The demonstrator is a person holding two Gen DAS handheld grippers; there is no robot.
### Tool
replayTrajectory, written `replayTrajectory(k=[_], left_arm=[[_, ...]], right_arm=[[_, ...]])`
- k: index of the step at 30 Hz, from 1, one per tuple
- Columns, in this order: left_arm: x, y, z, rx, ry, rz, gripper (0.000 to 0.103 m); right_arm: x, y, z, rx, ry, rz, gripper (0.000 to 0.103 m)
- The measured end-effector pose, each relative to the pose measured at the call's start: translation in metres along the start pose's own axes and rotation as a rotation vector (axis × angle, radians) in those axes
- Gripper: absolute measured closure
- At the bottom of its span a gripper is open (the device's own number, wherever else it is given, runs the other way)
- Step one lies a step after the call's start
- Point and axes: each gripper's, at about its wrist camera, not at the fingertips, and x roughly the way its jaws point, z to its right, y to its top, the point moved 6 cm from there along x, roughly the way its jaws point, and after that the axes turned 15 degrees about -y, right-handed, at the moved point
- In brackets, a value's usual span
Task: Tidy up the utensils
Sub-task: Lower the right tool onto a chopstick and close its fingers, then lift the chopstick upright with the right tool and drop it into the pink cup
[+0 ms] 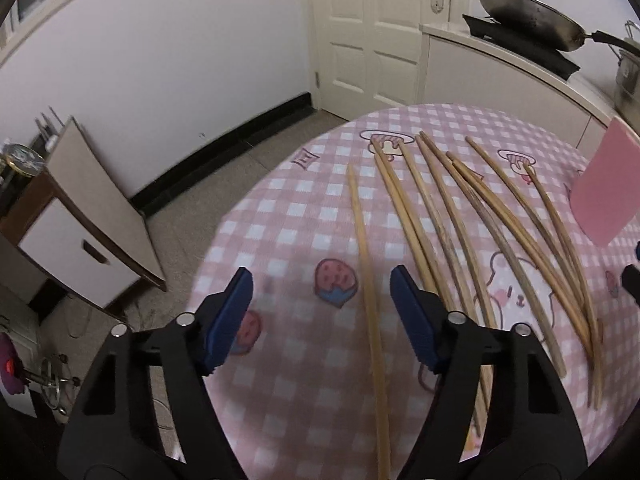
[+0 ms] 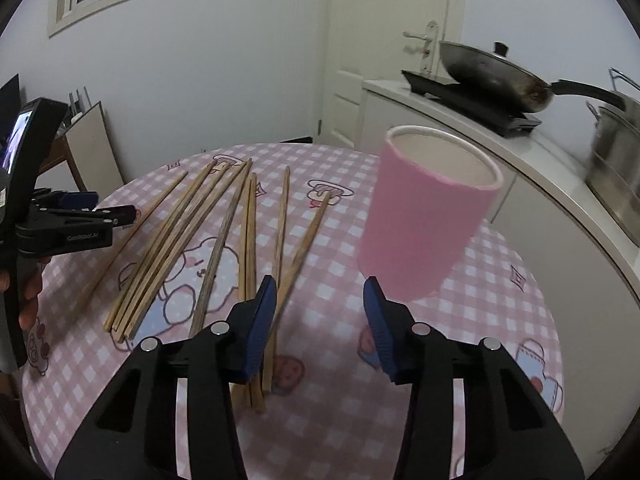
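Pink-checked surface [image 1: 304, 216] w/ wooden chopsticks [image 2: 224, 236] spread flat, pink cup [image 2: 428, 216] upright to their right. Left gripper [image 1: 322, 312] released, one lone chopstick [image 1: 366, 264] btwn its jaws, untouched. Right gripper [image 2: 320, 320] also released, nothing held, just in front of cup.

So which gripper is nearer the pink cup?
Right. The right gripper sits just short of the pink cup; the left gripper is at the far side of the chopsticks.
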Motion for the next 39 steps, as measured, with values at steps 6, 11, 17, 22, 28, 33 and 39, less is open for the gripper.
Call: replayTrajectory(k=[6,11,17,22,28,33,39], left_arm=[[0.018,0.006,-0.009,-0.031,-0.037,-0.059,0.047],[0.022,0.011,-0.012,-0.027,-0.036,-0.068,0.047],[0.028,0.017,-0.011,-0.007,-0.034,-0.074,0.047],[0.038,0.023,-0.011,0.002,-0.037,-0.104,0.051],[0.048,0.032,-0.014,-0.032,-0.085,-0.149,0.066],[0.055,0.039,-0.011,-0.027,-0.097,-0.159,0.080],[0.044,0.035,-0.006,-0.053,-0.160,-0.113,0.096]], right_arm=[[0.028,0.011,-0.023,-0.065,0.019,-0.074,0.067],[0.050,0.022,-0.027,-0.109,-0.025,-0.100,0.070],[0.074,0.030,-0.026,-0.168,-0.079,-0.152,0.074],[0.089,0.031,-0.033,-0.195,-0.061,-0.203,0.079],[0.099,0.038,-0.040,-0.200,-0.028,-0.245,0.085],[0.105,0.043,-0.044,-0.166,0.017,-0.261,0.096],[0.092,0.049,-0.045,-0.155,0.044,-0.239,0.098]])
